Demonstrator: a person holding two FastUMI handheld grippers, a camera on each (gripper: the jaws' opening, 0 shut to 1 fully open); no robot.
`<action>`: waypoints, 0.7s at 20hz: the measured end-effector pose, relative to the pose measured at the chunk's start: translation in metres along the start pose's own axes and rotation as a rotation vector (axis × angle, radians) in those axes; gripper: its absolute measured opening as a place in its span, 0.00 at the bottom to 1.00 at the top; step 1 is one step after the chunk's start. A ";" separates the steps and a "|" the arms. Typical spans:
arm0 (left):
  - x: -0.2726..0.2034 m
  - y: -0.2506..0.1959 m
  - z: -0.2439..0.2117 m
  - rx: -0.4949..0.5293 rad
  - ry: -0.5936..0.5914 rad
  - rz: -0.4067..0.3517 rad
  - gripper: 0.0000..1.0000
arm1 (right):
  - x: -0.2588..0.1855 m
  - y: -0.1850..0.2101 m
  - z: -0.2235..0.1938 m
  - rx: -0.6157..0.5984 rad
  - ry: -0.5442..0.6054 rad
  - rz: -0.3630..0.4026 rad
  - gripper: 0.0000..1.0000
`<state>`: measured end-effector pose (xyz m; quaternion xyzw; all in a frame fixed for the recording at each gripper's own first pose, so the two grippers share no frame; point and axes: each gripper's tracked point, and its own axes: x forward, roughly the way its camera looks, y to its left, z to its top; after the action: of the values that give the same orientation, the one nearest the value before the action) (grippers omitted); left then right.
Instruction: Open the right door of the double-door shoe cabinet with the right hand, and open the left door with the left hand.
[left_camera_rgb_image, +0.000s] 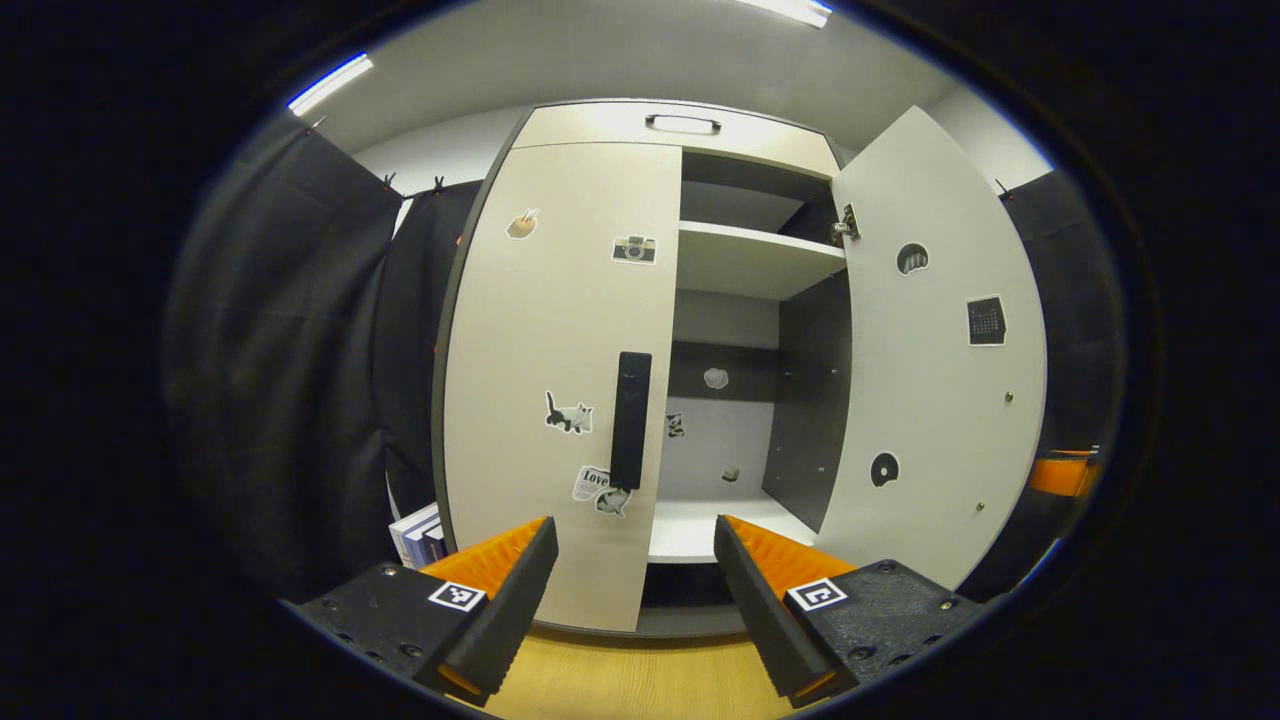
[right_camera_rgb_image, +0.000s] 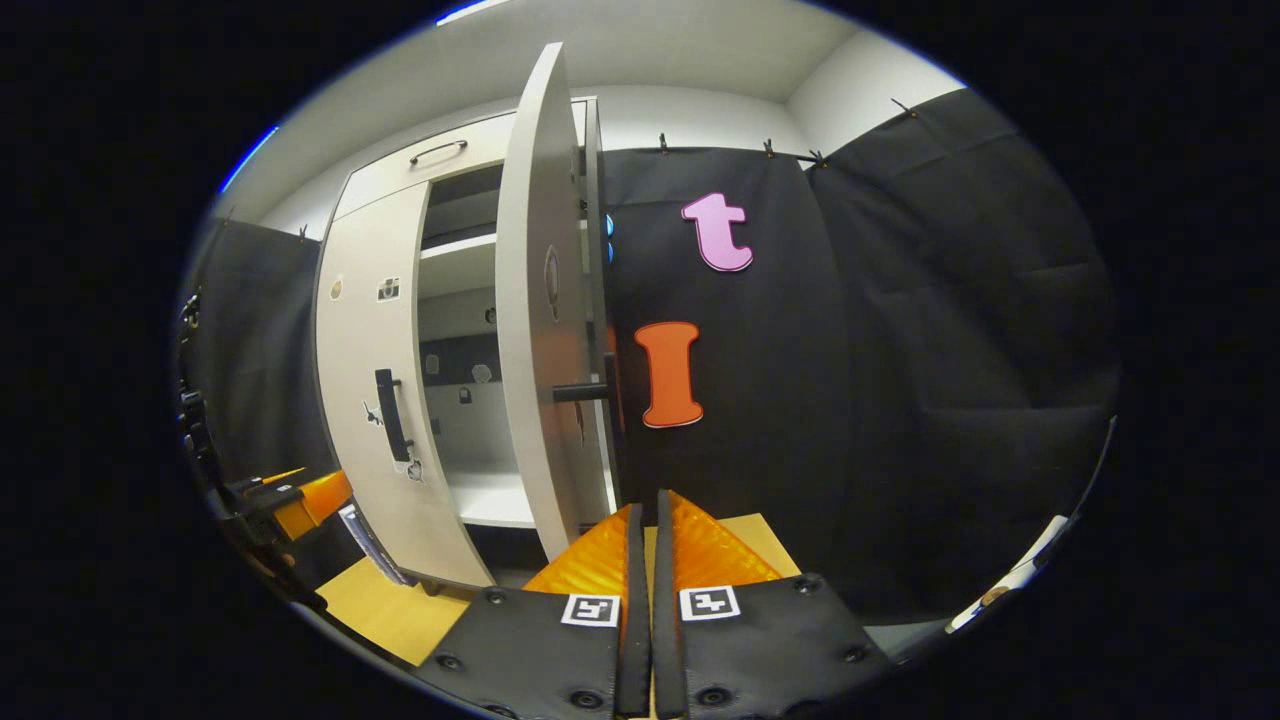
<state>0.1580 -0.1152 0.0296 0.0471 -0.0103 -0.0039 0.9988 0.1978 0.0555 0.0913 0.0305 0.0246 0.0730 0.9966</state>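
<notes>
The pale shoe cabinet stands ahead with its right door (left_camera_rgb_image: 935, 350) swung wide open and its left door (left_camera_rgb_image: 560, 380) flat against the frame. A dark vertical handle (left_camera_rgb_image: 631, 420) runs down the left door's inner edge. My left gripper (left_camera_rgb_image: 636, 585) is open, a short way in front of that handle and lower, touching nothing. In the right gripper view the open right door (right_camera_rgb_image: 530, 330) shows edge-on, its dark handle (right_camera_rgb_image: 585, 392) sticking out. My right gripper (right_camera_rgb_image: 644, 560) is shut on nothing, just below and short of that door. The left gripper (right_camera_rgb_image: 300, 500) shows at far left.
Inside the cabinet are pale shelves (left_camera_rgb_image: 755, 255) and a dark side wall (left_camera_rgb_image: 810, 400). A drawer with a handle (left_camera_rgb_image: 683, 123) tops the cabinet. Books (left_camera_rgb_image: 420, 535) lean at the cabinet's lower left. Black cloth (right_camera_rgb_image: 900, 350) hangs on both sides. The floor (left_camera_rgb_image: 640, 680) is light wood.
</notes>
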 end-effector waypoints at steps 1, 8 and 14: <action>0.006 -0.004 0.000 0.004 0.002 -0.005 0.95 | -0.008 -0.005 0.000 0.009 0.002 0.001 0.08; 0.067 -0.010 0.005 0.030 0.000 0.000 0.95 | -0.018 -0.022 0.009 -0.026 -0.044 -0.006 0.57; 0.119 0.012 0.001 0.050 0.008 0.083 0.94 | -0.029 -0.050 0.019 -0.014 -0.088 -0.059 0.93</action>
<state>0.2774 -0.1041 0.0345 0.0713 -0.0084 0.0377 0.9967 0.1773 0.0013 0.1085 0.0261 -0.0190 0.0422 0.9986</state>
